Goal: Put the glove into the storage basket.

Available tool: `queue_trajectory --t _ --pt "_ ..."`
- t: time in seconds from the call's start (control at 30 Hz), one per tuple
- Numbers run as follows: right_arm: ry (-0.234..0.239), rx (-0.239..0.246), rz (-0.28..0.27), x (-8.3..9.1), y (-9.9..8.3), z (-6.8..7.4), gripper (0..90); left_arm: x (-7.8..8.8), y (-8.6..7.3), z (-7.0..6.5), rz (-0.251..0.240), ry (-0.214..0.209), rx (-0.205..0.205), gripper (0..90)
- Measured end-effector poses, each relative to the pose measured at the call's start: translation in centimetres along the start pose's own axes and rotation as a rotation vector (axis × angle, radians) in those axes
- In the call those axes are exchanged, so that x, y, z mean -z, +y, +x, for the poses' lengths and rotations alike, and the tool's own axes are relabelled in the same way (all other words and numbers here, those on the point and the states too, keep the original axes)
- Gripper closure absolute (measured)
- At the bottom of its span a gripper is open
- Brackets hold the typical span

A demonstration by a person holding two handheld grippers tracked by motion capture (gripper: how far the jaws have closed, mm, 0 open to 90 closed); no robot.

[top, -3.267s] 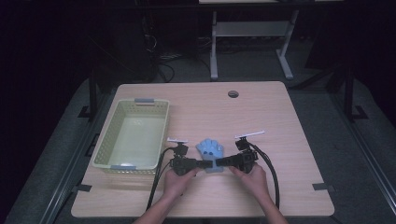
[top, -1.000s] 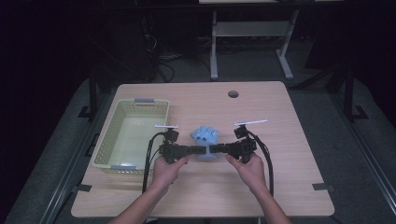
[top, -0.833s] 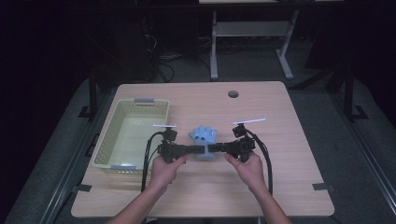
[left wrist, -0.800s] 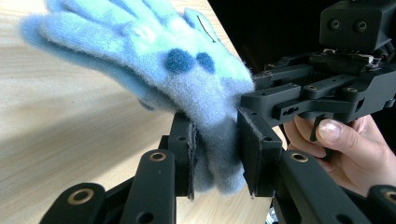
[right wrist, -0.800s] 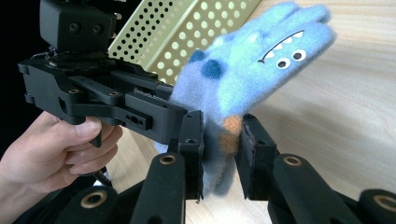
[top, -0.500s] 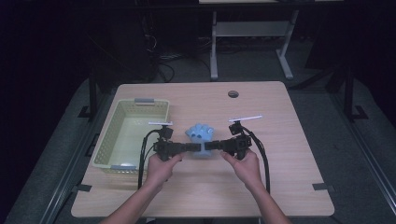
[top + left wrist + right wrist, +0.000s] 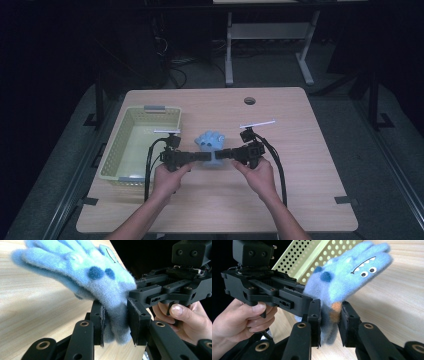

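Glove (image 7: 210,141), fuzzy and blue with a toothy monster face, sits at the centre of the high view, held at its cuff from both sides just right of the basket (image 7: 116,159). We have the left gripper (image 7: 202,156) coming in from the left and the right gripper (image 7: 220,156) from the right, and each pair of jaws is pinching the cuff: in the left gripper view (image 7: 115,322) the pads squeeze the grey-blue cuff, in the right gripper view (image 7: 331,322) they squeeze it at an orange patch.

We judge the step in hand to be carrying the glove over to the basket. To do it well we should keep both pinches firm, move the two hands together so the cuff is neither stretched nor slackened, and lift the drooping fingers clear of the near rim before lowering.

Looking into the basket at the left of the high view, we see a pale yellow-green perforated tub with nothing in it that we can make out.
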State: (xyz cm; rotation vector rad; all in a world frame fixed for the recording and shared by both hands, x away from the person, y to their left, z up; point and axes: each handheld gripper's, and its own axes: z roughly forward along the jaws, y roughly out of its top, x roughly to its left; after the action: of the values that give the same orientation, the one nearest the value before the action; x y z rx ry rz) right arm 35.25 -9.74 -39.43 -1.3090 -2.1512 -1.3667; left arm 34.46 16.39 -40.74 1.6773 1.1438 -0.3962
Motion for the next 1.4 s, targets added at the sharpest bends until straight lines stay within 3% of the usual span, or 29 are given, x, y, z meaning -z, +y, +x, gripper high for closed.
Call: queue_trajectory --t 0.37,0.7,0.87,1.17,1.4 --pt "0.045 0.000 -0.023 -0.2 0.7 0.8 73.2 1.7 0.7 -0.3 -0.025 -0.009 -0.007 67.8" --pt "0.059 0.035 -0.038 -1.0 2.1 2.2 73.3 3.9 1.5 -0.1 -0.051 -0.011 -0.013 68.2" --pt "0.070 0.060 -0.039 -1.9 3.2 3.4 73.3 5.3 2.0 0.4 -0.059 -0.034 0.012 69.9" --pt "0.081 0.085 -0.029 -3.5 4.3 4.5 73.3 7.5 2.6 1.3 -0.058 -0.036 -0.002 71.0" --pt "0.103 0.090 -0.016 -5.1 5.1 5.2 73.3 9.2 2.9 2.3 -0.057 -0.033 0.014 71.3"
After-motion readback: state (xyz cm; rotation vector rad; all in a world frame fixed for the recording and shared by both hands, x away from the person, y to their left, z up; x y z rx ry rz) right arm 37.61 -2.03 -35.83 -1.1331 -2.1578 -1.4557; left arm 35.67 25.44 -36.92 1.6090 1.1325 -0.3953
